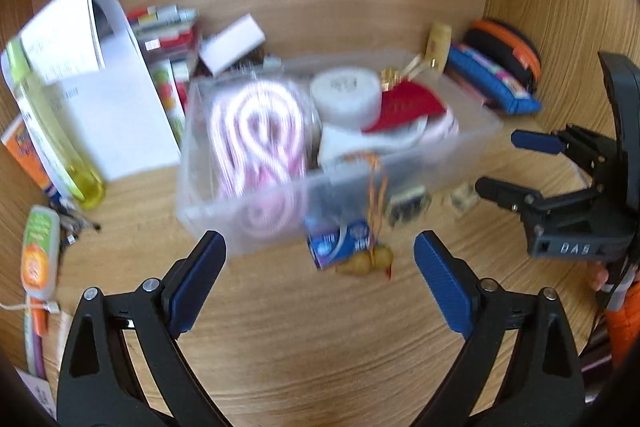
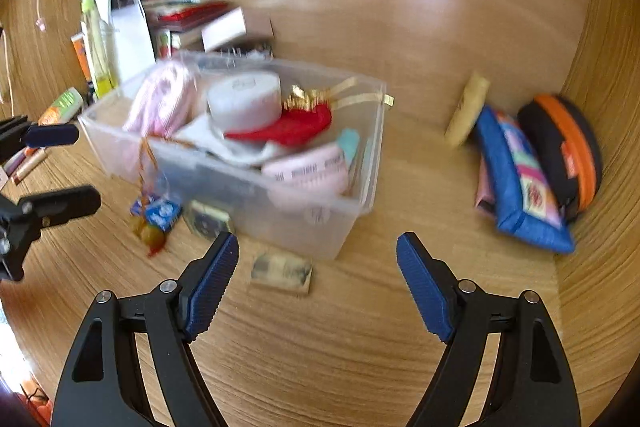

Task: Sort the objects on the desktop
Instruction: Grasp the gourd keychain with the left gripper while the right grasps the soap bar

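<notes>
A clear plastic bin stands on the wooden desk, holding a pink-and-white coiled cable, a white round tub and a red item. In front of it lie a blue packet, a gourd charm and two small flat boxes. My left gripper hangs open just short of the blue packet. My right gripper is open above the nearer flat box, by the bin's near right corner. Neither holds anything.
A blue pouch, a black-and-orange case and a tan bottle lean in the right corner. At the left stand a yellow bottle, white papers, stacked boxes and a tube. Wooden walls enclose the back and sides.
</notes>
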### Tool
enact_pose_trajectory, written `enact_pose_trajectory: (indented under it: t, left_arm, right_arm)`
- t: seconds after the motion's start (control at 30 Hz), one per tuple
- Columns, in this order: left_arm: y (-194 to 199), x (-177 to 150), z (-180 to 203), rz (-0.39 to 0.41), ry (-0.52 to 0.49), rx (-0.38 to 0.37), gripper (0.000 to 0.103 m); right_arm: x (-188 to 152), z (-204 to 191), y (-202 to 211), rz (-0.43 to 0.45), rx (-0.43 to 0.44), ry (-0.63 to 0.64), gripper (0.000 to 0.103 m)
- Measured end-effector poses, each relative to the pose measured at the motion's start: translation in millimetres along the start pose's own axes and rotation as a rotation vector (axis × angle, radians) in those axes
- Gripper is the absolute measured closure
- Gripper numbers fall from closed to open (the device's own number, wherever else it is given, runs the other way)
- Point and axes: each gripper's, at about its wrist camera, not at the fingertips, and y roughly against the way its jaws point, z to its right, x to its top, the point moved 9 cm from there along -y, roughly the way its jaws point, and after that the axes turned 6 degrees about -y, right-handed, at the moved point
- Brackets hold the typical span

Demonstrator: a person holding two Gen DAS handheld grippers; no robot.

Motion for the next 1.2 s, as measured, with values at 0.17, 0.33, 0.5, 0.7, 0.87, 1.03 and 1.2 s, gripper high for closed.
enact_pose_trajectory:
  t: [0.17, 0.33, 0.5, 0.7, 0.87, 1.03, 1.2]
  left_arm:
    - [-23.6, -23.1, 7.5, -0.086, 0.007, -0.022, 0.007]
    - [-36.0, -35.2, 19.6, -0.136, -0.003, -0.053, 0.007]
    - [-42.5, -31.6, 24.4, -0.157, 0.003, -0.077, 0.009]
    - [-45.9, -19.8, 21.0, -0.152, 0.009, -0.072, 0.025]
    - [-48.5, -7.0, 10.7, -0.137, 0.020, -0.051, 0.041]
    - [-46.6, 1.6, 2.1, -0.118, 0.021, -0.043, 0.061]
    - [-39.0, -4.9, -1.8, -0.111, 0.062, -0.071, 0.061]
  right_arm:
    - [-13.2, 1.4, -17.3, -0.066, 0.020, -0.012, 0.024]
    - [-22.9, -5.6, -29.2, -0.115, 0.047, -0.001, 0.024]
    - [-27.7, -15.0, -32.3, -0.125, 0.063, 0.033, 0.027]
    - [-30.4, -20.9, -31.8, -0.121, 0.073, 0.054, 0.043]
    - [-29.8, -22.9, -30.8, -0.112, 0.088, 0.051, 0.060]
    - [-29.9, -22.8, -29.0, -0.105, 0.093, 0.050, 0.066]
    - [-26.3, -25.8, -23.6, -0.088, 0.119, 0.040, 0.066]
